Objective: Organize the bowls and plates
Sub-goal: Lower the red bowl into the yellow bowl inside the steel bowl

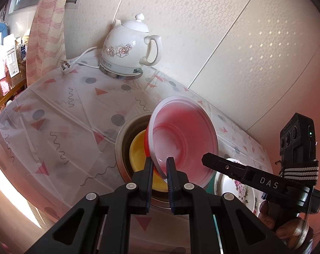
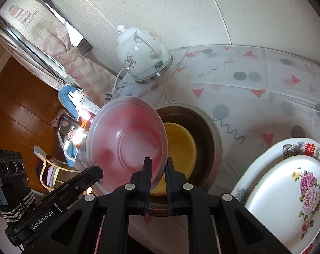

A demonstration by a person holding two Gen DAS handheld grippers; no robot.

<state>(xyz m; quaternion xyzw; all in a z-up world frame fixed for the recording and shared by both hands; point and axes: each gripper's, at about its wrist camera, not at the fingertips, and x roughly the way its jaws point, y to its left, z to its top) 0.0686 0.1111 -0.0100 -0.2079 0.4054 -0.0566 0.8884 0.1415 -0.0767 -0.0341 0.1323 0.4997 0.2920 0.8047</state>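
Both claws are clamped on the same piece here: a red-tinted, translucent plastic bowl (image 1: 184, 137) held up on edge, tilted, its rim pinched from two sides. In the left wrist view, the left claw (image 1: 160, 168) has its jaws drawn narrow on the rim at the bowl's 7 o'clock, and the right claw (image 1: 206, 157) reaches in from 4 o'clock, its black arm lying across a flowered plate (image 1: 240, 187).

Over to the right wrist view: the right claw (image 2: 157, 169) bites the rim at the bowl's 5 o'clock, jaws nearly together with the thin wall between them, and the left claw (image 2: 99, 172) comes in from 8 o'clock.

The red bowl sits in the air above the tabletop (image 1: 60, 110), which wears a clear cover printed with grey dots, pink triangles and squiggles. Right behind and beneath the bowl is a round metal basin (image 2: 210, 135) with a yellow bowl (image 2: 181, 144) resting inside it. From the right wrist, the basin sits just at the red bowl's 3 o'clock.

At 4 o'clock in that view, two rose-patterned plates (image 2: 287, 196) are stacked, the smaller oval one on a larger one with a red character on its rim.

At the back, around 12 o'clock, a white ceramic electric kettle (image 1: 130, 46) stands upright against the wall, its cord and plug (image 1: 66, 66) trailing off toward 9 o'clock.
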